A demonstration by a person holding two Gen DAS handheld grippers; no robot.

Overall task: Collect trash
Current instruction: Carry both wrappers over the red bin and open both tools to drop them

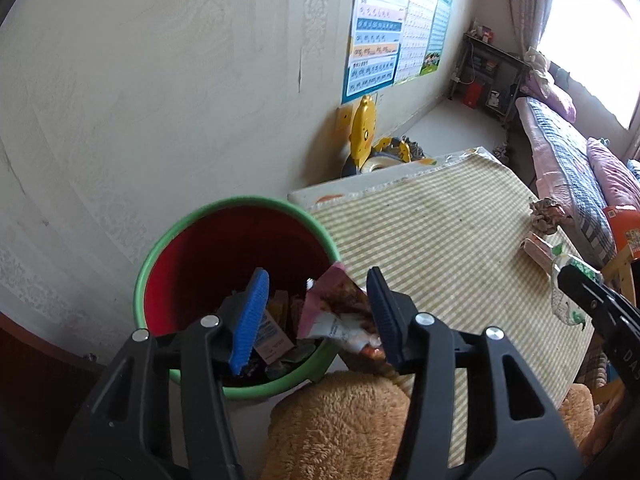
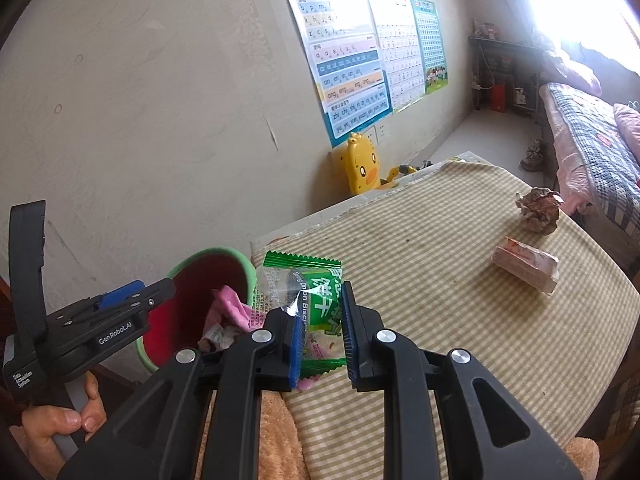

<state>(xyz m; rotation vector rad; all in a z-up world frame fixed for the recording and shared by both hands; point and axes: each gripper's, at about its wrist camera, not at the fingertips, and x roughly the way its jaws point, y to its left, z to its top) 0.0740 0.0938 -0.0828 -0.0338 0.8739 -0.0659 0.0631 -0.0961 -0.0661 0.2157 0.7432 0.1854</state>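
My left gripper (image 1: 318,276) hangs open over a green-rimmed red bin (image 1: 236,203) with several wrappers inside. A pink snack wrapper (image 1: 336,312) lies between its jaws, leaning on the right finger and apart from the left pad. The bin (image 2: 212,254) and the left gripper (image 2: 156,286) also show in the right wrist view. My right gripper (image 2: 320,308) is shut on a green biscuit wrapper (image 2: 316,292), held above the table edge next to the bin. A crumpled brown paper (image 2: 538,210) and a pink packet (image 2: 526,268) lie on the table's far right.
The table wears a green-striped cloth (image 2: 420,240). A brown plush (image 1: 340,420) sits below the grippers. A yellow duck chair (image 2: 362,164) stands by the postered wall. A bed (image 2: 588,140) runs along the right. A hand (image 2: 68,420) holds the left gripper's handle.
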